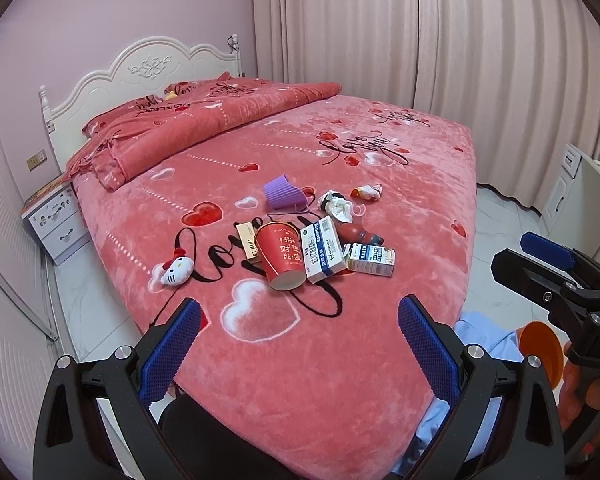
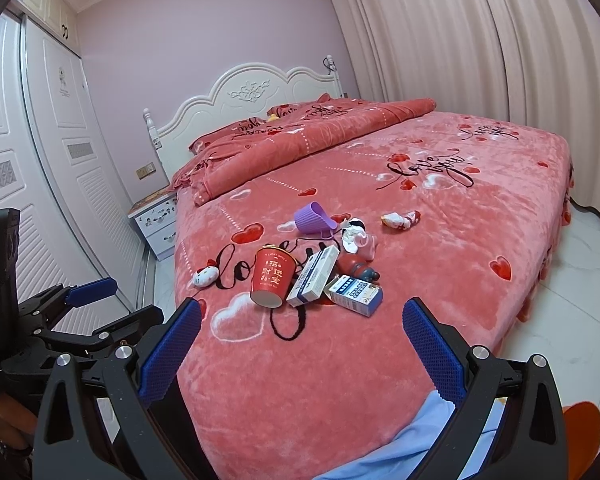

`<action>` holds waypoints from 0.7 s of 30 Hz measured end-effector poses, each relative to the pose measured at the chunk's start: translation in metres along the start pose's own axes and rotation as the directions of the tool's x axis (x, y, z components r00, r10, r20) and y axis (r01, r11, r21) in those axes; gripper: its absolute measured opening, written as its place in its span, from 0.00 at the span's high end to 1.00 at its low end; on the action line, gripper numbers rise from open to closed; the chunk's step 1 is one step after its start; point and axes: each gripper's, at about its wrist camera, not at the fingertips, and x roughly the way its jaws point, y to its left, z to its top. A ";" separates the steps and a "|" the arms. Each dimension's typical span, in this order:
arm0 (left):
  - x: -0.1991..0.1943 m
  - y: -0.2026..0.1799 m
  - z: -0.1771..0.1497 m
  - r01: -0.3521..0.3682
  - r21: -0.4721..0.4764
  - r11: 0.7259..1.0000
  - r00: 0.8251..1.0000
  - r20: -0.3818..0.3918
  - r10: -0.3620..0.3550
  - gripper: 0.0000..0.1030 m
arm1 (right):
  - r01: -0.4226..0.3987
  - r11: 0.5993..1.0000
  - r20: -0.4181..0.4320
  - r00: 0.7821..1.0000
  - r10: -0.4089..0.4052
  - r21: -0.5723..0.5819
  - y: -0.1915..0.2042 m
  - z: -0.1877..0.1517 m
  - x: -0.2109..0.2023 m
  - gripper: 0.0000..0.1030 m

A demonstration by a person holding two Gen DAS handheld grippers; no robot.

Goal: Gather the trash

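Observation:
Trash lies in a heap on the pink bed [image 1: 340, 380] [image 2: 480, 300]. A red paper cup [image 1: 281, 256] [image 2: 270, 280] lies on its side beside a white and blue box [image 1: 325, 249] [image 2: 314, 276], a smaller carton [image 1: 371, 260] [image 2: 354, 294], a red bottle [image 1: 356, 234] [image 2: 358, 266], crumpled tissue [image 1: 336, 205] [image 2: 354, 236], a crumpled wrapper [image 1: 367, 191] [image 2: 400, 219] and a purple ribbed cup [image 1: 284, 193] [image 2: 313, 220]. My left gripper [image 1: 300, 344] and right gripper [image 2: 302, 344] both hang open and empty above the bed's near end, well short of the heap.
A cat plush [image 1: 176, 271] [image 2: 205, 277] lies left of the heap. A folded quilt [image 1: 204, 124] covers the head end. A nightstand [image 1: 56, 220] stands at the left, curtains [image 1: 460, 60] behind. Blue cloth [image 2: 432, 440] and an orange object [image 1: 540, 356] sit below the bed's near corner.

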 end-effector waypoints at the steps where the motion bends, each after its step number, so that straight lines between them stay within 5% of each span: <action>1: 0.000 -0.001 0.000 -0.003 0.002 1.000 1.000 -0.003 0.003 0.06 | -0.001 1.000 0.000 1.000 0.001 0.001 -0.001 0.002 0.001 0.04; 21: 0.000 -0.006 0.000 -0.006 0.016 1.000 1.000 -0.019 0.006 0.06 | -0.004 1.000 -0.008 1.000 0.004 0.009 -0.003 0.000 0.001 0.04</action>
